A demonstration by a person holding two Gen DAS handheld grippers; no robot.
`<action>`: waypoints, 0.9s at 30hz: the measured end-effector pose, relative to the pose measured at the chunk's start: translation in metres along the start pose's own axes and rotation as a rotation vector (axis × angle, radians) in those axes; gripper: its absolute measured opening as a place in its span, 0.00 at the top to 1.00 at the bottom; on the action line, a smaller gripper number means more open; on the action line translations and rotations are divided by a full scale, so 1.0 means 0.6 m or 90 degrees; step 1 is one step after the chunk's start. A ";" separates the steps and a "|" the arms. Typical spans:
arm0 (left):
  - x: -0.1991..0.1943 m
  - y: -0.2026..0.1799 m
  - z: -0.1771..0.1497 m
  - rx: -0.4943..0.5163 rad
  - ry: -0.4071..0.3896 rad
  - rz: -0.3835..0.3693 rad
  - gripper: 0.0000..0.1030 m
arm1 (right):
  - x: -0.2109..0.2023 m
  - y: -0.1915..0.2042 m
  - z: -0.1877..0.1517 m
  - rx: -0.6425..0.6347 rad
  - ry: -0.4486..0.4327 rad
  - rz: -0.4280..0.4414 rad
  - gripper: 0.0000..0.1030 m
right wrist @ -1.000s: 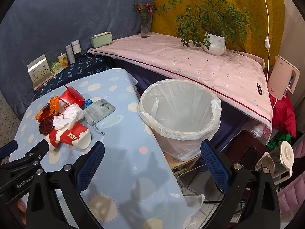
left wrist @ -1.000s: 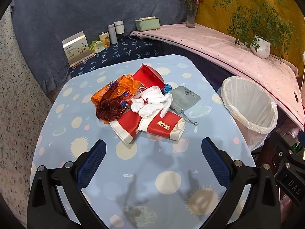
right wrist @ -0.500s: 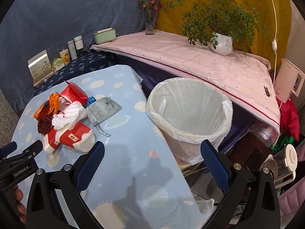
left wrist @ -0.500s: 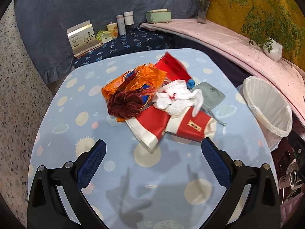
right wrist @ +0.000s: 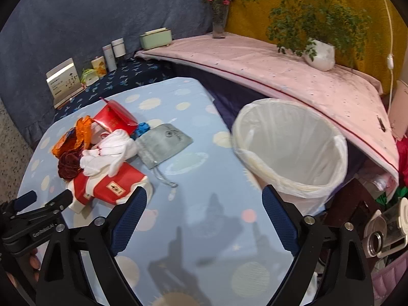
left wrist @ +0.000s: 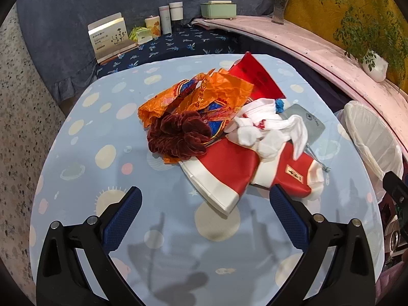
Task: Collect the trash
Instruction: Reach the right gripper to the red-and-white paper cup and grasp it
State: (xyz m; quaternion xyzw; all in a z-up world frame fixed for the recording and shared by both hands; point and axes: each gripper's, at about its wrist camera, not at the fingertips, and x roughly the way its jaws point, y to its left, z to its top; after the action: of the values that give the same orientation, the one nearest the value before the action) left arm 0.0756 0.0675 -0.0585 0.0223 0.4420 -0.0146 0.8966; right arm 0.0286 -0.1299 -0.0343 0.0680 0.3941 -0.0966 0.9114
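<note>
Left wrist view looks down on the counter [left wrist: 84,168], draped in a pale blue cloth with dots and suns, where the trash lies in one heap near the middle. Beside the counter's right edge stands the bin [right wrist: 290,150], lined with a white bag, upright and mouth up. Largest in the heap are two red-and-white cartons [left wrist: 229,176], lying flat side by side, their long axes running from the heap toward the camera; the near one's white end points at the left tongs [left wrist: 204,216]. Behind them lie a crumpled orange wrapper [left wrist: 204,94], a red packet [left wrist: 257,76] tilted up at the back, white gloves or socks [left wrist: 267,130] — hard to tell which — a grey drawstring pouch [right wrist: 163,145] with its cord trailing toward the camera, and a dark red velvet scrunchie [left wrist: 178,135]. Left tongs stand wide, nothing between them. Right tongs [right wrist: 204,216], just narrowing, are likewise wide and empty, over bare cloth.
</note>
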 end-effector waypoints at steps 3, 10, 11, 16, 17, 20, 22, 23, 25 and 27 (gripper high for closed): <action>0.011 0.010 0.001 -0.009 0.006 -0.008 0.07 | 0.018 0.026 0.003 -0.011 0.009 0.011 0.22; 0.041 0.013 0.005 -0.016 0.029 -0.031 0.17 | 0.045 0.065 0.003 -0.023 0.026 0.028 0.31; 0.046 0.012 0.006 -0.015 0.034 -0.042 0.19 | 0.048 0.068 0.003 -0.025 0.028 0.028 0.32; 0.062 0.005 0.009 -0.022 0.053 -0.098 0.42 | 0.057 0.078 0.001 -0.031 0.038 0.031 0.36; 0.064 0.004 0.009 -0.024 0.057 -0.108 0.43 | 0.058 0.079 0.001 -0.031 0.040 0.032 0.37; 0.064 0.003 0.010 -0.028 0.053 -0.120 0.46 | 0.062 0.086 -0.001 -0.035 0.045 0.035 0.41; 0.064 0.006 0.011 -0.034 0.052 -0.130 0.49 | 0.066 0.090 -0.002 -0.036 0.049 0.039 0.42; 0.063 0.007 0.011 -0.036 0.050 -0.132 0.50 | 0.068 0.093 -0.003 -0.036 0.052 0.041 0.43; 0.060 0.010 0.011 -0.038 0.046 -0.134 0.52 | 0.071 0.097 -0.004 -0.037 0.056 0.045 0.45; 0.057 0.012 0.011 -0.038 0.043 -0.134 0.54 | 0.075 0.103 -0.005 -0.037 0.059 0.050 0.48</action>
State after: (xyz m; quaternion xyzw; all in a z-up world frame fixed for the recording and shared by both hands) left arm 0.1020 0.0742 -0.0815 -0.0506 0.4722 -0.0951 0.8749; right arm 0.0709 -0.0748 -0.0661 0.0611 0.4356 -0.0459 0.8969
